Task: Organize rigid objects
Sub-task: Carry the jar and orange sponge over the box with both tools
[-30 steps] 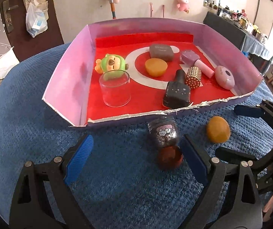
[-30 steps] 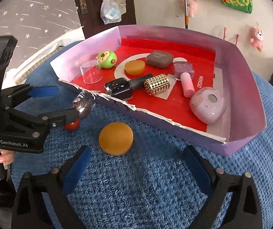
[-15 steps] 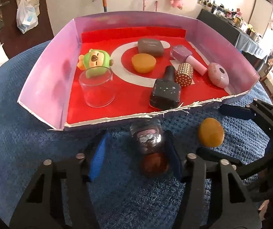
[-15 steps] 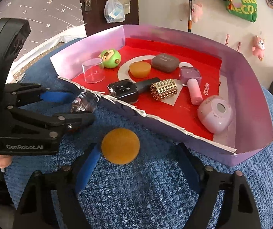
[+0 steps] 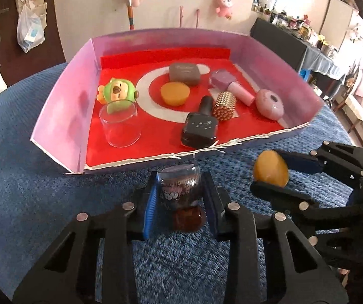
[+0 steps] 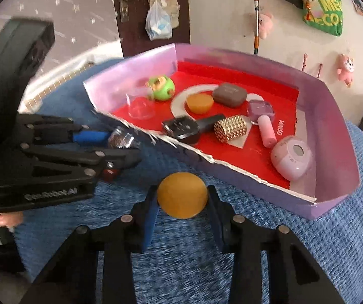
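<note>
Left wrist view: my left gripper point(image 5: 180, 197) has just closed on the small bottle point(image 5: 178, 190); my right gripper point(image 6: 181, 202) likewise clamps the orange ball point(image 6: 182, 195), both near the box point(image 5: 62, 116).

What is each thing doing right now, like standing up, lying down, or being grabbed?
Left gripper: shut on the small jar.
Small jar: lying on its side, on the blue cloth.
Right gripper: shut on the orange disc.
Orange disc: gripped, outside the tray.
Clear cup: upright, in the tray.
Black bottle: lying down, in the tray.
Gold roller: lying on its side.
</note>
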